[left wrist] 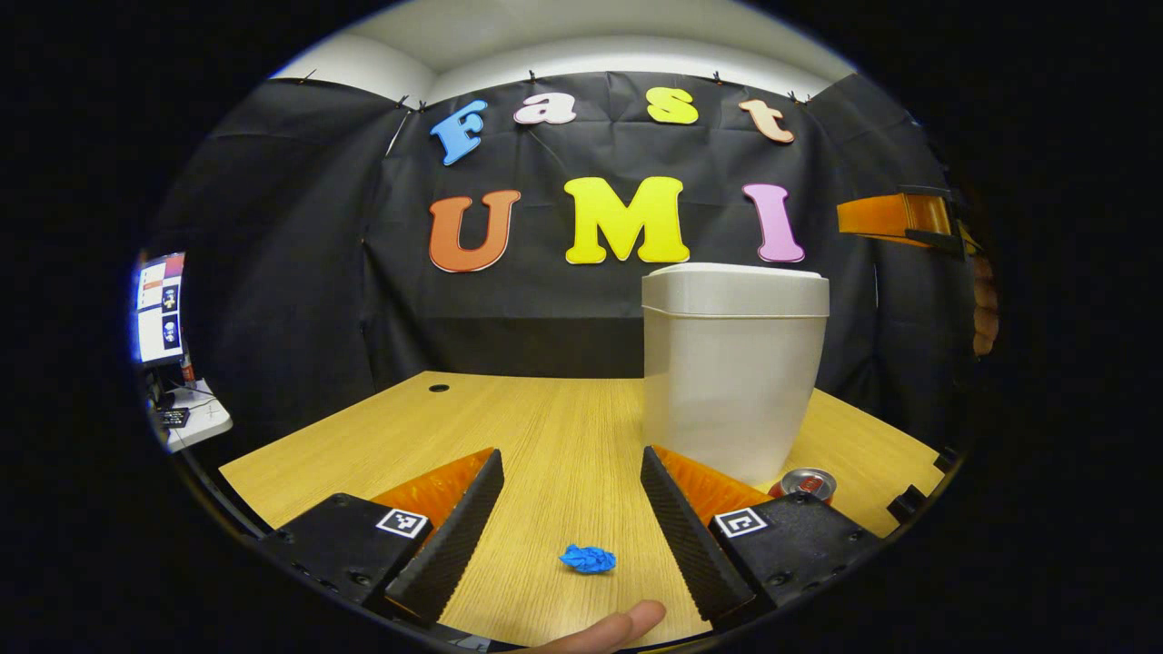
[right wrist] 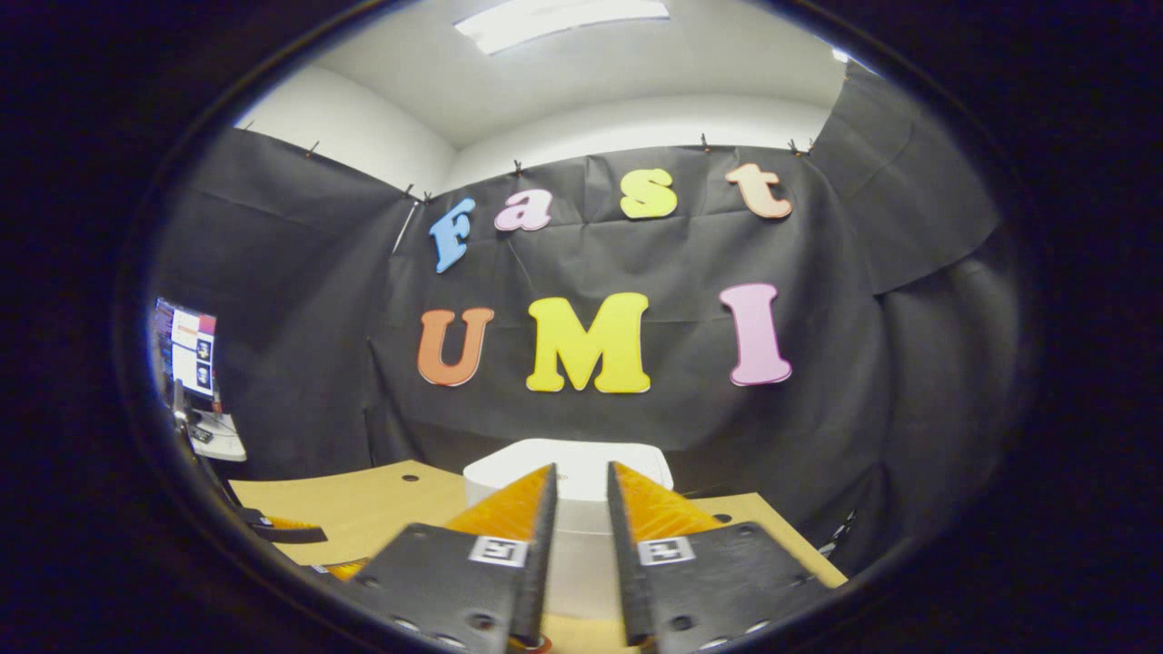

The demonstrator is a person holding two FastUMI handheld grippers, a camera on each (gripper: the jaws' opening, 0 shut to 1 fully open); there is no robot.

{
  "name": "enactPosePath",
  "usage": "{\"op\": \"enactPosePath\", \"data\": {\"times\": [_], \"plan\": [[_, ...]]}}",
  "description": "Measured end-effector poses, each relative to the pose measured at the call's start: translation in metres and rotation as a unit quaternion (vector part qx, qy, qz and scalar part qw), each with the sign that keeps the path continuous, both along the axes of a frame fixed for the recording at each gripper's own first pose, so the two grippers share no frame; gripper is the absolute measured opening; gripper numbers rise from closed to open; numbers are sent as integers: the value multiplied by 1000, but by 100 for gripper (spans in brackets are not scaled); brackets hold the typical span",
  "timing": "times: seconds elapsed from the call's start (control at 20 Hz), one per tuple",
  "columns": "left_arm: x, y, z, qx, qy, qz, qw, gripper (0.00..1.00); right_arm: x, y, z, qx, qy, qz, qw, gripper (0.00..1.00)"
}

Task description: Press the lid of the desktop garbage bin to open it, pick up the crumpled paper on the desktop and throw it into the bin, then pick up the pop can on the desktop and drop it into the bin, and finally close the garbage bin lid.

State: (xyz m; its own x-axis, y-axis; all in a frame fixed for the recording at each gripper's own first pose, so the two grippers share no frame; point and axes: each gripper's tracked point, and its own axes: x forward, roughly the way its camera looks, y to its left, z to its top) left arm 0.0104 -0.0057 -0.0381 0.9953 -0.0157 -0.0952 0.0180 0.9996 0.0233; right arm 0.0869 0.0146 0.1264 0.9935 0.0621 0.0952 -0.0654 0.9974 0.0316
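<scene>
Left gripper (left wrist: 571, 495) hovers low over the wooden worktop (left wrist: 545, 427), fingers spread wide, nothing between them. Crumpled blue paper (left wrist: 588, 559) lies on the worktop near the camera, between the two fingers and touching neither. White garbage bin (left wrist: 734, 368) stands upright right of centre, farther back, lid down. Pop can (left wrist: 806, 483) sits near the bin's base on the right, partly hidden behind the right finger. Right gripper (right wrist: 581, 490) is above the bin lid (right wrist: 568, 463), fingers narrowly parted, holding nothing; contact with the lid cannot be judged.

Bin (left wrist: 734, 372) blocks right; bare desk (left wrist: 509, 427) left passable.
</scene>
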Motion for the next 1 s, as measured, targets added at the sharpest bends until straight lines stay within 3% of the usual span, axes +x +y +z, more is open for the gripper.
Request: {"op": "enactPosePath", "data": {"times": [0.05,0.15,0.2,0.3,0.6,0.7,1.0], "plan": [[0,0,-2,0,3,0,1000,98,10,10,2,5,7,14,1000,4],[0,0,-2,-1,4,-2,1000,98,32,17,8,-16,15,18,1000,5],[0,0,-3,0,5,-1,1000,98,25,18,14,-21,17,11,1000,5],[0,1,-5,-2,8,-1,1000,98,40,25,12,-31,28,9,999,0],[1,2,-8,-4,12,-2,1000,99,66,50,-13,-44,83,23,995,0],[2,3,-11,-3,15,-1,1000,99,77,41,-19,-55,96,-4,994,0],[8,7,-20,-4,27,2,1000,98,88,42,-35,-71,125,-26,989,1]]}}
